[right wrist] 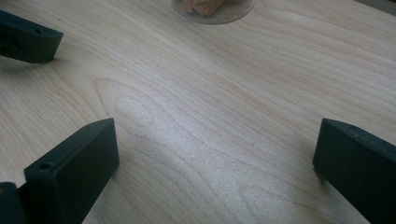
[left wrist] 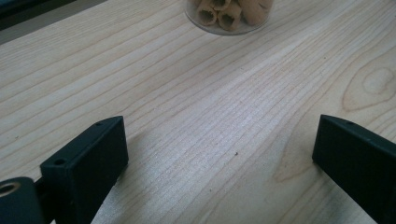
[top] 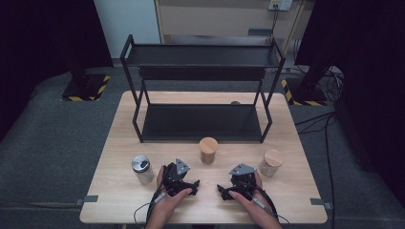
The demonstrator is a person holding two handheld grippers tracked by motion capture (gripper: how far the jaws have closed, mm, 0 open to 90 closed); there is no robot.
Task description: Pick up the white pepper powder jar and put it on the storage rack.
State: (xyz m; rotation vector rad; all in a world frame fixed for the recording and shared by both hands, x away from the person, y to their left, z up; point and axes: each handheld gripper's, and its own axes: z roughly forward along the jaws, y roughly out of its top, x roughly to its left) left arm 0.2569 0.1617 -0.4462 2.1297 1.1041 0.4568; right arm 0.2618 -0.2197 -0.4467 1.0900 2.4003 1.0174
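Wooden table (top: 119,200), light grain, set on grey carpet; a black two-tier metal shelf rack (top: 200,71) stands on its far half, both tiers bare. Three jars stand in a loose row on the near half, in front of the rack. The middle jar with a wooden lid (top: 208,150) sits just before the rack's front edge, between the two grippers and farther from the person than either; in the left gripper view its clear base shows tube pasta (left wrist: 227,13) inside, and the right gripper view catches the same jar's base (right wrist: 212,10) at the top edge. The jar with a metal lid (top: 142,169) stands just beside the left gripper, on its outer side. A second wood-lidded jar (top: 271,163), with pale contents, stands just beside the right gripper, on its outer side. Left gripper (top: 191,185): held low over the table near the front edge, jaws released and spread wide, bare wood between them. Right gripper (top: 224,191): likewise low over the table, jaws released and wide apart, nothing between them; one jaw tip of the left gripper appears at the upper left of its view. The two grippers point toward one another, near but apart.
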